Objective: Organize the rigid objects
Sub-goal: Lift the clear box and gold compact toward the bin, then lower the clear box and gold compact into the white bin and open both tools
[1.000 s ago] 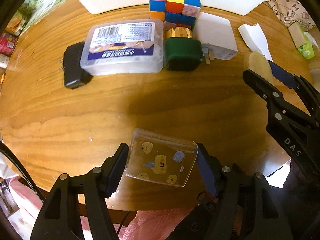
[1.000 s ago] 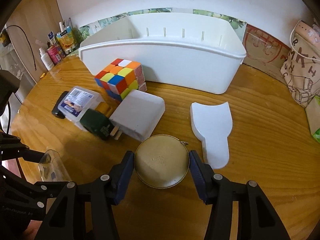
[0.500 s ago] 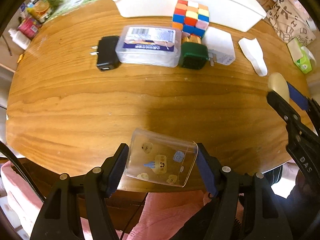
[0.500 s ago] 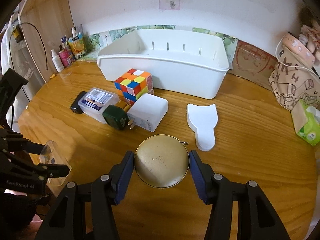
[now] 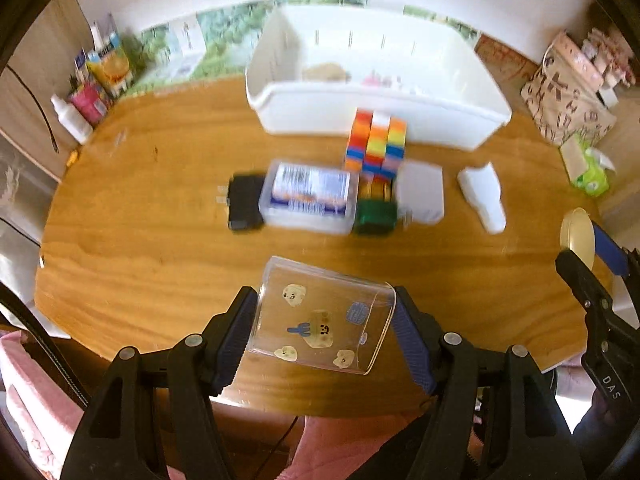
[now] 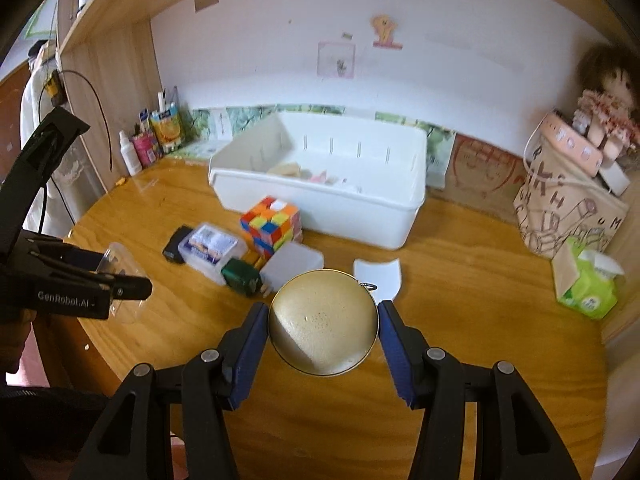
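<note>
Left gripper (image 5: 322,322) clamped on a clear plastic box (image 5: 320,314), right gripper (image 6: 323,326) clamped on a round gold tin (image 6: 323,322), both above the wooden table (image 6: 480,320), short of the white bin (image 6: 320,196).

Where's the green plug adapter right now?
The green plug adapter sits mid-table in the left wrist view, touching the clear labelled box on its left, the white charger on its right, and the colourful cube behind.
</note>
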A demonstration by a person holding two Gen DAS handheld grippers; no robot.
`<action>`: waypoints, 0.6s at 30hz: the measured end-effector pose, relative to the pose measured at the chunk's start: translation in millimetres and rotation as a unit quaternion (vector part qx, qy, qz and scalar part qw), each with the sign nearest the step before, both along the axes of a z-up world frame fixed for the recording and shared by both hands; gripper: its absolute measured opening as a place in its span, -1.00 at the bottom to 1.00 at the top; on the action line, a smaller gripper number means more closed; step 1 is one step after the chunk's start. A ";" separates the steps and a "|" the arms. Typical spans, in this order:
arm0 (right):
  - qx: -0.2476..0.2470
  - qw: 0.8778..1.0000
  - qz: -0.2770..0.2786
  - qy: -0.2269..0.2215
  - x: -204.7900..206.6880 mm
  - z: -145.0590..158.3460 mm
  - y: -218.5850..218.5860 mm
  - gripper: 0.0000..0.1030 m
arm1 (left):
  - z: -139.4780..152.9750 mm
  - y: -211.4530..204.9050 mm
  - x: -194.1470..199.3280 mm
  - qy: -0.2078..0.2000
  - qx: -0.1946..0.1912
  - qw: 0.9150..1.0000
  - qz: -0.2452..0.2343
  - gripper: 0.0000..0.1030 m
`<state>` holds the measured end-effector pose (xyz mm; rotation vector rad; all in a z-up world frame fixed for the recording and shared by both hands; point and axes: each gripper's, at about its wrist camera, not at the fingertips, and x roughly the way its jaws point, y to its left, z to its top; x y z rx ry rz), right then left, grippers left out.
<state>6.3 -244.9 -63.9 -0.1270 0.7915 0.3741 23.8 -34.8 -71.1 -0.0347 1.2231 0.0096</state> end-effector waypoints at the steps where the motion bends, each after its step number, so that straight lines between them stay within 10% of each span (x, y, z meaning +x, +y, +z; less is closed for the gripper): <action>1: 0.000 1.000 -0.001 -0.006 2.8 4.3 -1.0 0.08 | 4.5 -1.5 3.3 -0.006 0.003 1.000 0.002 0.37; 18: 0.014 0.995 0.019 -0.099 58.1 49.4 16.0 0.08 | 79.8 1.0 81.2 -0.126 0.005 0.992 -0.018 0.37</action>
